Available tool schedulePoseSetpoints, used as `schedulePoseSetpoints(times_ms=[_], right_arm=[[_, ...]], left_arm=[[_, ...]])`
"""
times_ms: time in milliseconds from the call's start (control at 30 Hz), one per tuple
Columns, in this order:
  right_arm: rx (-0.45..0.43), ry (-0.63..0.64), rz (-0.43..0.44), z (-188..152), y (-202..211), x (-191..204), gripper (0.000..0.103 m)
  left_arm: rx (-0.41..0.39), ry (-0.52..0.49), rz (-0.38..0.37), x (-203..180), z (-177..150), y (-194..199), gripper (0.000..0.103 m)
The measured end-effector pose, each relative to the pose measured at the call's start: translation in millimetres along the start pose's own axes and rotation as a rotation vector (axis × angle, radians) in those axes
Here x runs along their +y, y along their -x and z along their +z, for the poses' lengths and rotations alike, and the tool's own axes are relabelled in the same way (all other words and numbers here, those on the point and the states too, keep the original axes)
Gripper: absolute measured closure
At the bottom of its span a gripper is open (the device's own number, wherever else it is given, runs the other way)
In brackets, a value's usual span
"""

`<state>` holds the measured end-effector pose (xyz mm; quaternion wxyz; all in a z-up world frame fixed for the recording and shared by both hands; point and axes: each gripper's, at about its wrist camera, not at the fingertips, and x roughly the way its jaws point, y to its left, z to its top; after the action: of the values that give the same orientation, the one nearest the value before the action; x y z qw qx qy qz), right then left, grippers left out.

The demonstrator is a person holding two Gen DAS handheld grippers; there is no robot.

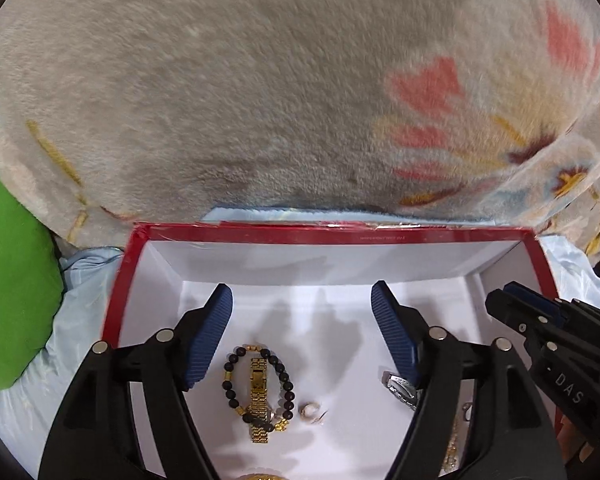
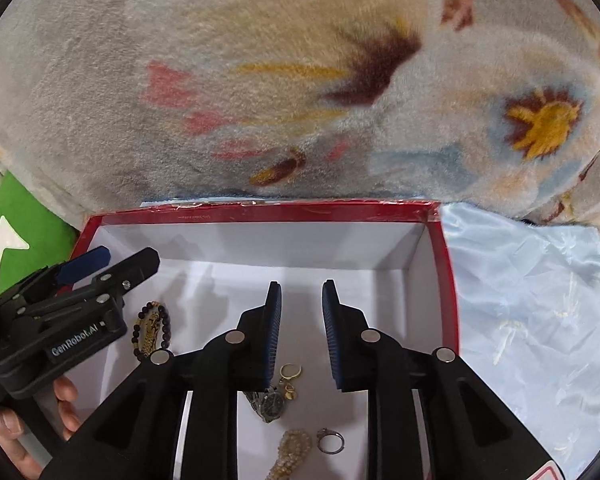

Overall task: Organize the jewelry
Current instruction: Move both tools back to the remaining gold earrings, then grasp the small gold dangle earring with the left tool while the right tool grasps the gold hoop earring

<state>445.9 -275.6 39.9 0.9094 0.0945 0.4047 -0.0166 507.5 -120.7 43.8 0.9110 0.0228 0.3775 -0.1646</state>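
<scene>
"GenRobot.AI" on left gripper [image 2: 100, 270]; "DAS" on right gripper [image 1: 512, 304]

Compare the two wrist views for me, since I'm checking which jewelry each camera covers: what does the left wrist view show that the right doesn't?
Only the left wrist view: a small pale ring beside the bracelet.
Only the right wrist view: a gold hoop earring, a silver ring and a pale beaded strand.
Both: the red-rimmed box, the dark bead bracelet around a gold watch, and the silver watch.

box [image 1: 236, 236]: on sheet [image 2: 532, 280], before blanket [image 1: 220, 80] | bracelet [image 1: 256, 388]: in box, left of ring [image 1: 310, 411]
</scene>
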Motion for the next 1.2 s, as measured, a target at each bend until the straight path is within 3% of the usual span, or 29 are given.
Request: schedulePoseSetpoints(times_ms=[267, 333, 533, 633, 767, 967, 1200], right_arm=[[-0.092, 0.069, 0.018, -27, 75, 2, 0.082], [-0.116, 0.080, 0.031, -39, 101, 3, 0.080], [-0.142, 0.099, 0.070, -108, 183, 9, 0.072], [-0.123, 0.130, 0.044, -162, 216, 12, 0.071], [-0.043, 0.151, 0.025, -235, 228, 21, 0.069], [0.106, 0.134, 0.054, -328, 210, 41, 0.069], [0.113, 0.131, 0.039, -351, 193, 56, 0.069]], left_arm=[[-0.085, -0.030, -0.013, 8, -20, 83, 0.033], [-0.097, -0.041, -0.020, 12, -33, 113, 0.028], [-0.089, -0.014, -0.068, 27, -94, 202, 0.023], [-0.065, -0.034, -0.038, 31, -136, 227, 0.023], [-0.019, -0.062, 0.038, 35, -201, 244, 0.023], [0.082, 0.004, 0.060, 48, -285, 248, 0.023], [0.138, 0.082, 0.066, 51, -336, 250, 0.023]])
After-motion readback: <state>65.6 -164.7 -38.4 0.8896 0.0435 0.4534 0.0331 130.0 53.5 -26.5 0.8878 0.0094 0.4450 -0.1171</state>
